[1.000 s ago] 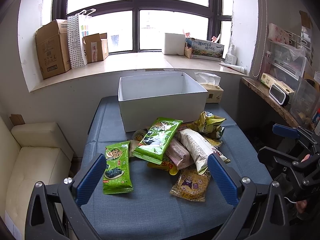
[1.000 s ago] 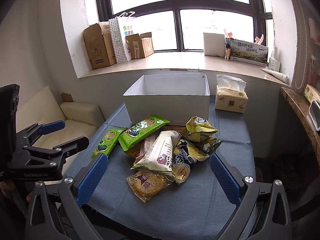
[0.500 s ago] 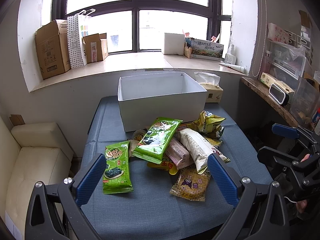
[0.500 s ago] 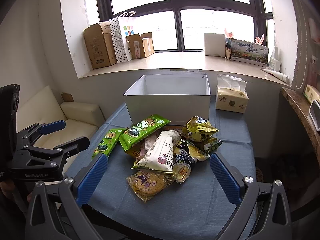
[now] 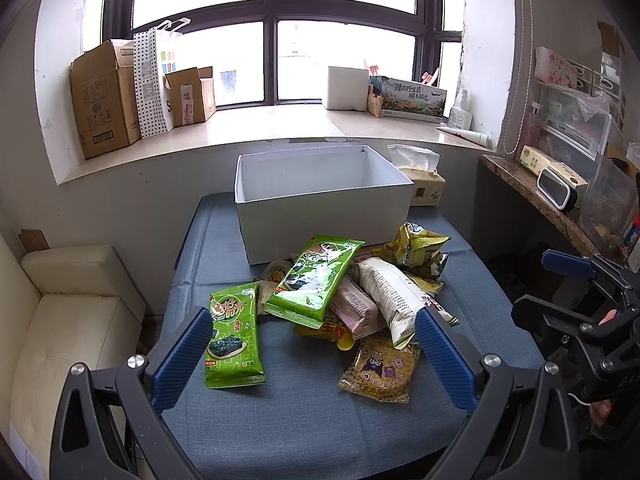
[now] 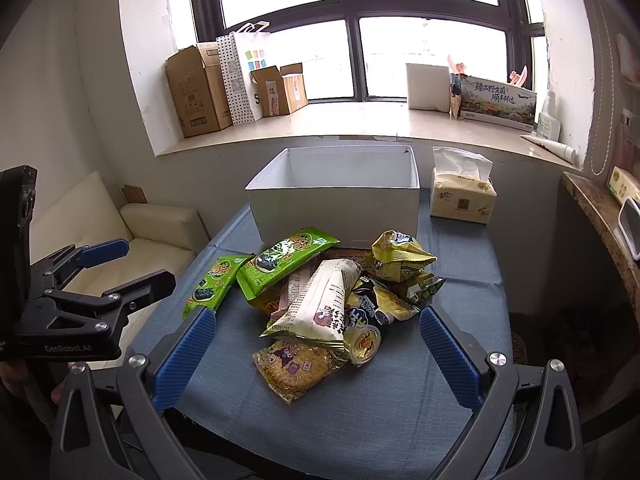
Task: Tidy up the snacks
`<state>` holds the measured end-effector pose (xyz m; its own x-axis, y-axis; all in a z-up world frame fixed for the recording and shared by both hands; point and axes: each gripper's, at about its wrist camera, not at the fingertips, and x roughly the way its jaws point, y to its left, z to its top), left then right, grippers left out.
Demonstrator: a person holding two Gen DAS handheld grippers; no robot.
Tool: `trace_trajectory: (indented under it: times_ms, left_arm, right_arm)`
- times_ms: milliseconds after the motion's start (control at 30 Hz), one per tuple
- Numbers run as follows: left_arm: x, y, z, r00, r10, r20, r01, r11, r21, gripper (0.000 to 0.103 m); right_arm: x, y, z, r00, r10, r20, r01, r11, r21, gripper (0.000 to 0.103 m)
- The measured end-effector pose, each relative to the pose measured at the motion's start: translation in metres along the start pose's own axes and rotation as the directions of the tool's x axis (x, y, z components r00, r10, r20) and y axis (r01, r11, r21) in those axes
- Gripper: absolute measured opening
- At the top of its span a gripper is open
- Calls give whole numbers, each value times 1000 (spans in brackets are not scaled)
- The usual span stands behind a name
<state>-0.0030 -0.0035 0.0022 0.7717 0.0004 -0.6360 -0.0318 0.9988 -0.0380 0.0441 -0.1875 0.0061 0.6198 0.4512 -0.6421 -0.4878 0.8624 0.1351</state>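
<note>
Snack packets [image 5: 336, 300] lie heaped mid-frame on the counter [image 5: 304, 420], before the white box [image 5: 324, 204]. Left gripper [image 5: 312, 354] and right gripper [image 6: 316, 350]: jaws wide, holding nothing, at lower frame.

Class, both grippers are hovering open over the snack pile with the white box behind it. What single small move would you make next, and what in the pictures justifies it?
Probably lower the left gripper onto the green seaweed packet lying flat, apart from the pile's left edge. Both grippers are open and hold nothing, the white box looks empty, and that packet is nearest the left fingers with nothing on top.
</note>
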Motion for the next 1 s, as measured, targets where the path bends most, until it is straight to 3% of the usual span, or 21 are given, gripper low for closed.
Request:
trace_trajectory:
  times_ms: [1000]
  left_arm:
    - [-2, -2, 4, 1000, 0, 1, 0, 1000, 3, 103]
  right_arm:
    - [2, -2, -2, 1000, 4, -9, -4, 1000, 9, 103]
